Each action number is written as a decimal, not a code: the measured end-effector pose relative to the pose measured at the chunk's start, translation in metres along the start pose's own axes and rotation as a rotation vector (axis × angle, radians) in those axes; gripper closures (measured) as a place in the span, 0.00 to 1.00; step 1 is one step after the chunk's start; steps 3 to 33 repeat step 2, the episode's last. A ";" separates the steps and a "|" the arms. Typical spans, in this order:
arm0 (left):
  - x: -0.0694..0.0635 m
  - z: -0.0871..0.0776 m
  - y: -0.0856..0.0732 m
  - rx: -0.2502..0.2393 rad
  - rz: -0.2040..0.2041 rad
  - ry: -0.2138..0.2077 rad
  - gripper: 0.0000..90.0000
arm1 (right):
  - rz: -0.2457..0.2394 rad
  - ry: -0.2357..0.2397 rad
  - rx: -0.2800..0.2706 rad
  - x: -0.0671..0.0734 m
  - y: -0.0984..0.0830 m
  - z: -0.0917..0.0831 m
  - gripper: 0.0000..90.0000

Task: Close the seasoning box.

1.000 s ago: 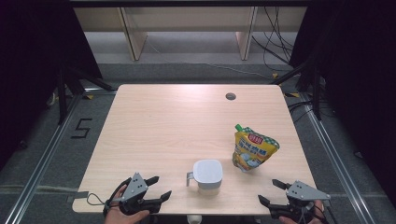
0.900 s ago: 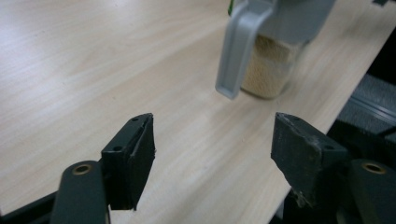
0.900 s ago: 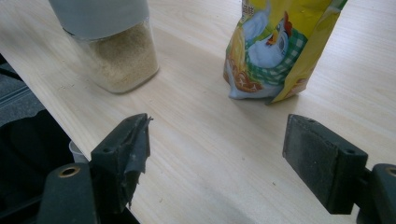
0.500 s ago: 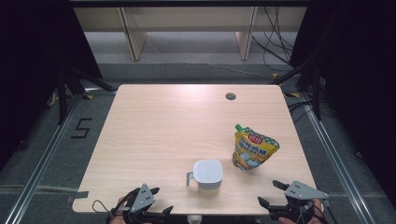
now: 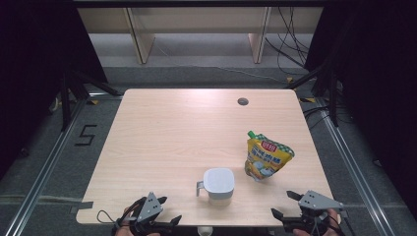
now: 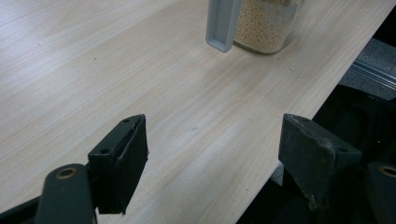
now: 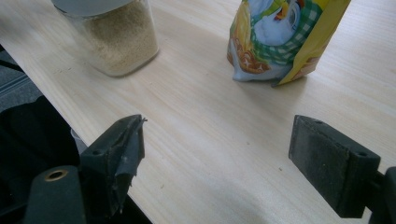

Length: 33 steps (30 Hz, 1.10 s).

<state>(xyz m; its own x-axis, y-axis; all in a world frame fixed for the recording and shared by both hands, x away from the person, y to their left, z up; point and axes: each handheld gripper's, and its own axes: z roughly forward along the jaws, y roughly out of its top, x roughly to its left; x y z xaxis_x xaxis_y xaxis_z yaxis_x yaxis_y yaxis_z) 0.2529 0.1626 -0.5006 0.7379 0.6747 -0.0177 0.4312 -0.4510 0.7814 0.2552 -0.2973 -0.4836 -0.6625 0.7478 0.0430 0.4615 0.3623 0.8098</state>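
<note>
Waiting at the frame's bottom edge, left tool [image 5: 169, 210] and right tool [image 5: 284, 204] both wide and empty; next, reaching up-frame to the clear grain-filled jar with grey lid [image 5: 219, 183] at lower centre of the pale wooden bench [image 5: 172, 128], beside the yellow stand-up pouch [image 5: 267, 157].

A pale wooden desk [image 5: 162, 142] with a round cable hole [image 5: 242, 102] stands on grey floor; cables [image 5: 290, 49] trail behind, a "5" [image 5: 84, 135] marked alongside.

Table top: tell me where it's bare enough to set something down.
The light wooden table is bare across its left half and far side up to the small round hole. Crowded near right: the lidded grain jar beside the yellow spouted pouch.
</note>
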 end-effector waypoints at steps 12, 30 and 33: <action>-0.001 0.001 0.000 -0.019 -0.019 -0.005 0.26 | -0.001 0.017 0.012 0.000 0.000 0.001 0.21; -0.001 0.001 0.000 -0.019 -0.019 -0.005 0.26 | -0.001 0.017 0.012 0.000 0.000 0.001 0.21; -0.001 0.001 0.000 -0.019 -0.019 -0.005 0.26 | -0.001 0.017 0.012 0.000 0.000 0.001 0.21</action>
